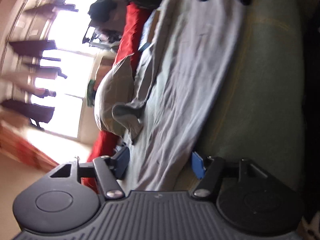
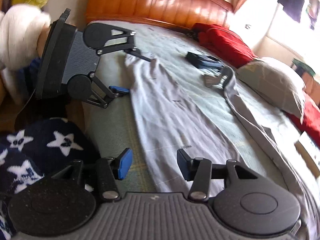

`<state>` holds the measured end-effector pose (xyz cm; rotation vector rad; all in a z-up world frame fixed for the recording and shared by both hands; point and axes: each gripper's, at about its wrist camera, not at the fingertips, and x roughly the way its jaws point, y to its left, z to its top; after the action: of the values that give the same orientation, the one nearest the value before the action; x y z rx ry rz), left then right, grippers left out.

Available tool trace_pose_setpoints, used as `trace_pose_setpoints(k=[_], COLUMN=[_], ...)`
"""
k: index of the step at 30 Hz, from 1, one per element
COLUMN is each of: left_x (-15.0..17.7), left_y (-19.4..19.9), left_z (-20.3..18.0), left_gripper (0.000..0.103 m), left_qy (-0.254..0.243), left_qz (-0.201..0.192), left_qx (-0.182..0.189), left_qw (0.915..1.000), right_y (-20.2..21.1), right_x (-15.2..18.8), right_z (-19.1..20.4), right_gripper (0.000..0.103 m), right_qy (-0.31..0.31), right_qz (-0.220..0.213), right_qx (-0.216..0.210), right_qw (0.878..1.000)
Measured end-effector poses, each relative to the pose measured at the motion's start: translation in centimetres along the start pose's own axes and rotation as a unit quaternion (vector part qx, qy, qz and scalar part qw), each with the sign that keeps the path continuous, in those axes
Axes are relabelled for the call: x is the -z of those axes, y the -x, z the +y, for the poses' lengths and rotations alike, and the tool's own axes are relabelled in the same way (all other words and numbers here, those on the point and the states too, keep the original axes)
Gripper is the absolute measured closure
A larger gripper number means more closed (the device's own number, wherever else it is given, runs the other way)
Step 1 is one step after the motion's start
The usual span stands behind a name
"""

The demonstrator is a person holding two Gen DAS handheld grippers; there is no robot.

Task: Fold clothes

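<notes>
Clothes here come down to one pale grey garment [image 2: 180,108] spread lengthwise on the bed [image 2: 112,132], wrinkled, its near end running under the right claw [image 2: 154,165] and out of the bottom of the right wrist view. That claw stands released — its blue pads are apart, one over the green sheet, the other over the cloth, neither pressing it. The left claw [image 2: 132,70] is also released, its fingers straddling the garment's far edge; in its own view [image 1: 160,164] the cloth passes between the pads, yet blur leaves it unclear whether either touches. A darker grey band [image 2: 236,100] lies along the garment's far side, but motion blur hides whether it is a sleeve or a separate piece. Beyond it sit a beige pillow [image 2: 274,84] and red bedding [image 2: 226,40], both partly cut off. A small dark object [image 2: 202,60] on the sheet is too smeared to name. A star-patterned sleeve [image 2: 40,144] fills the lower left corner.
</notes>
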<state>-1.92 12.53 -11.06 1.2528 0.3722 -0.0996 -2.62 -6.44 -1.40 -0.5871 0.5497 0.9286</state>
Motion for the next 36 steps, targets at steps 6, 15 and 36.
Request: trace_pose_setpoints(k=[6,15,36], left_x=[2.4,5.0,9.5], left_y=[-0.5,1.5,-3.6], left_z=[1.7,7.4,9.5], left_gripper=[0.027,0.027,0.012], left_qy=[0.003,0.149,0.451], left_qz=[0.07,0.111,0.123], left_qx=[-0.068,-0.041,0.108], left_qw=[0.9953,0.9817,0.8775], right_y=[0.9,1.5,9.0], right_x=[0.4,1.6,13.8], right_z=[-1.1,-4.3,-6.6], right_gripper=[0.046,0.04,0.017], right_qy=[-0.026,-0.087,-0.309], right_qz=[-0.003,0.012,0.081], right_qx=[0.012,0.058,0.184], right_qw=[1.0,0.994,0.929])
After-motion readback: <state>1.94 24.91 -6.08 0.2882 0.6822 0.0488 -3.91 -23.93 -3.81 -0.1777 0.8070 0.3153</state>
